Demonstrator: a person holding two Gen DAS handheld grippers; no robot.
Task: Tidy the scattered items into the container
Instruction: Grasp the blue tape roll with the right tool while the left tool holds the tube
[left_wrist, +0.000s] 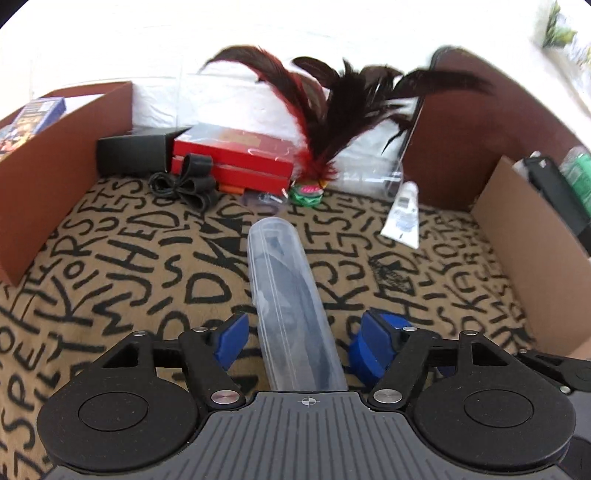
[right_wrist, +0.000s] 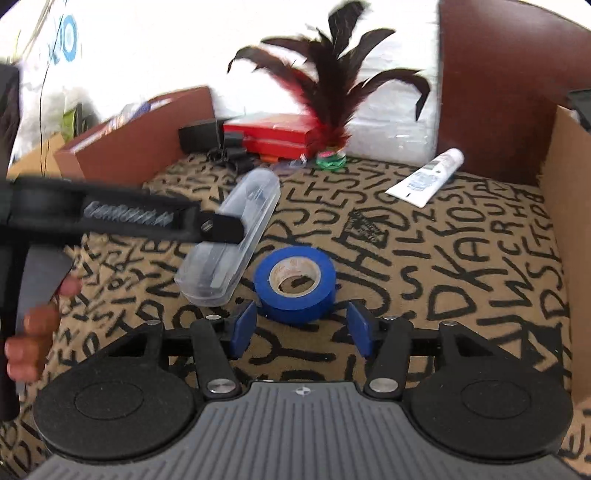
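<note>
Left wrist view: the left gripper (left_wrist: 301, 341) stands spread, its blue pads clear of the clear plastic case (left_wrist: 286, 295) lying between them on the lettered cloth (left_wrist: 122, 258).

Right wrist view: the right gripper (right_wrist: 301, 328) is spread too, the blue tape roll (right_wrist: 295, 282) resting just ahead, untouched.

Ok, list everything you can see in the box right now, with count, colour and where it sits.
Clear plastic case: one, transparent with dark contents, lying on the box floor, between the left claw's open pads.
Tape roll: one, blue, flat on the floor, right of the case.
Tube: one, white, lying toward the back right.
Feather shuttlecock: one, dark and red feathers, green base, back wall.
Red boxes: two, stacked, back.
Black box: one, back left.
Black cord: one bundle, before the red boxes.
Cardboard box: one, brown walls, lettered lining.
Left claw: open.
Right claw: open, just before the tape.
</note>
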